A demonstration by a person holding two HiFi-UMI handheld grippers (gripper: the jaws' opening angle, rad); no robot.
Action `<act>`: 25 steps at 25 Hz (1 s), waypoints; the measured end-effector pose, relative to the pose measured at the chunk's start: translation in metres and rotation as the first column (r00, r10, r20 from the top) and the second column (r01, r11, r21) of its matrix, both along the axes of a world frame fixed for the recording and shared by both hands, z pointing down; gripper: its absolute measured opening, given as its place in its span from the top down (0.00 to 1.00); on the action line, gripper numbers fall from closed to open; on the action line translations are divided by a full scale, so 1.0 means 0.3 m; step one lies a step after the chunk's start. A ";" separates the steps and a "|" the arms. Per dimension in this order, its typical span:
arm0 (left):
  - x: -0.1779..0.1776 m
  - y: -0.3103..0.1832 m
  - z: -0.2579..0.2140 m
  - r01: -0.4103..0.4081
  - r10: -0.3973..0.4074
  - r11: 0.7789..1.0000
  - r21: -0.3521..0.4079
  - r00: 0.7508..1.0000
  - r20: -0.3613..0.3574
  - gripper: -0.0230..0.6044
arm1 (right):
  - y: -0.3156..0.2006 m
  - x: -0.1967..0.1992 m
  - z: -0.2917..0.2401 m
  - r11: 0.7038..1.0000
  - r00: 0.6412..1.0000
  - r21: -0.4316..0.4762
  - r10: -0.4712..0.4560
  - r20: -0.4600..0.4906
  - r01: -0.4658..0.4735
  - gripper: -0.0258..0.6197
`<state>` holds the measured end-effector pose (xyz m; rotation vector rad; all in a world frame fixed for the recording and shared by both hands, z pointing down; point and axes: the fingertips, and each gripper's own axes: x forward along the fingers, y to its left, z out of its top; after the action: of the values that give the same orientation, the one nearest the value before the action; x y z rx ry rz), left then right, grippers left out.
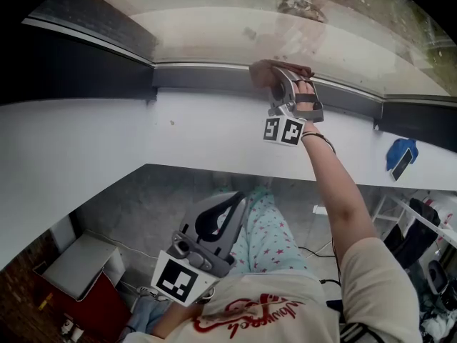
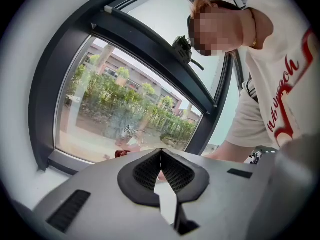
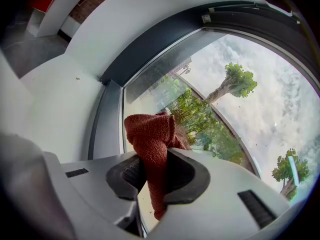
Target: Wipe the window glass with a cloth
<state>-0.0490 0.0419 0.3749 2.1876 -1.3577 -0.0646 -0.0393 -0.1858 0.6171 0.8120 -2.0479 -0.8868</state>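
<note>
Wiping seems barely begun: the right gripper [image 3: 152,170], clamped on the cloth [image 3: 150,134], is at the window glass's [image 3: 240,114] bottom edge, while the left gripper's [image 2: 161,170] jaws are together, empty.

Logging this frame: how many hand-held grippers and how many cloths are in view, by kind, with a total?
Hand-held grippers: 2, namely the left hand-held gripper, jaws together on nothing, and the right hand-held gripper, clamped on the cloth.
Red cloth: 1
Total: 3
</note>
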 end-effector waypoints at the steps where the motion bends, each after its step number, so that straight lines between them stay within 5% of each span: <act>1: 0.002 0.000 0.002 -0.001 0.001 1.000 0.000 1.000 -0.003 0.93 | 0.000 -0.001 0.004 1.000 1.000 -0.007 -0.001 0.005 0.001 0.84; 25: -0.036 0.013 0.042 0.012 -0.012 0.999 -0.033 1.000 -0.007 0.93 | 0.017 -0.002 0.244 0.965 0.997 -0.260 -0.045 -0.069 0.026 0.84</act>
<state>-0.0599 0.0458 0.3876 2.1500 -1.3581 -0.0539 -0.0399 -0.1806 0.6905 0.5928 -2.0640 -0.6397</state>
